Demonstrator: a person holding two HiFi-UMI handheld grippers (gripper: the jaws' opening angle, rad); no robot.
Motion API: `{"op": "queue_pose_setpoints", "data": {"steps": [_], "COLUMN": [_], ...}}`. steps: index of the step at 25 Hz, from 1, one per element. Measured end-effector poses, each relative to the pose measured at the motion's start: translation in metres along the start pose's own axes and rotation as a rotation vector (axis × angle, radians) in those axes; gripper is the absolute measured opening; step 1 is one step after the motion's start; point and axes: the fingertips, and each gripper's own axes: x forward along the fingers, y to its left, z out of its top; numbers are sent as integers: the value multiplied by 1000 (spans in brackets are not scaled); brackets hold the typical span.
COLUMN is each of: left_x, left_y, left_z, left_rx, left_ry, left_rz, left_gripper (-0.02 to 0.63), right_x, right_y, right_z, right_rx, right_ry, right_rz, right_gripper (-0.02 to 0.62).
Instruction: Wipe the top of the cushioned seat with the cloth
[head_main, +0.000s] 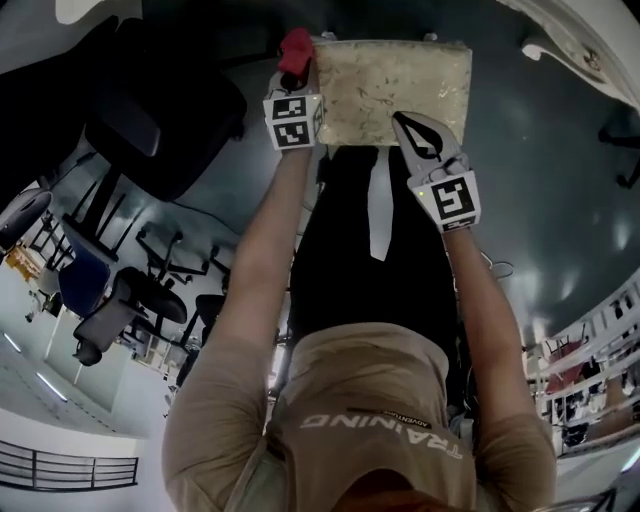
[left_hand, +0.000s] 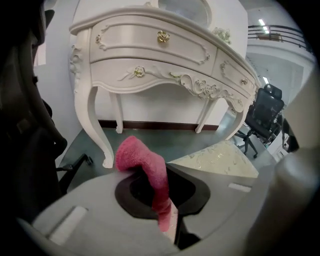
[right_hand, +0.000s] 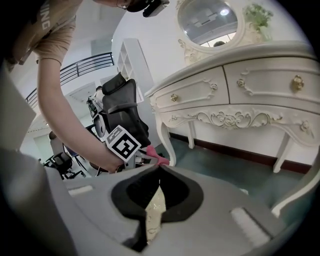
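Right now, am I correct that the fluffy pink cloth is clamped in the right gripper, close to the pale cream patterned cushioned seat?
Not quite: the fluffy pink cloth is clamped in the left gripper, not the right, as the left gripper view shows; the right gripper holds nothing. It is indeed close to the pale cream patterned cushioned seat.

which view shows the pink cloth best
The left gripper view: the cloth sits large and close, clamped in the left tool. The head view shows only a red tuft; the right gripper view a small distant scrap.
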Motion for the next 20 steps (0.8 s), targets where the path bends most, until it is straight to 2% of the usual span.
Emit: {"op": "queue_pose_setpoints", "data": {"steps": [9, 16, 20], "left_x": [24, 46, 59], "left_y": [-68, -121, -171], "left_z": [2, 8, 19], "left_rx": [68, 55, 83], "left_ry": [74, 94, 91], "left_rz": [-47, -54, -115], "left_gripper": [32, 32, 32], "right_x": [-46, -77, -92], "right_y": [-53, -92, -105], "right_z": [-13, -31, -48], "right_rx": [14, 52, 81], "right_ry": [-13, -13, -2], "right_rz": [-62, -93, -91], "right_gripper": [3, 4, 4]}}
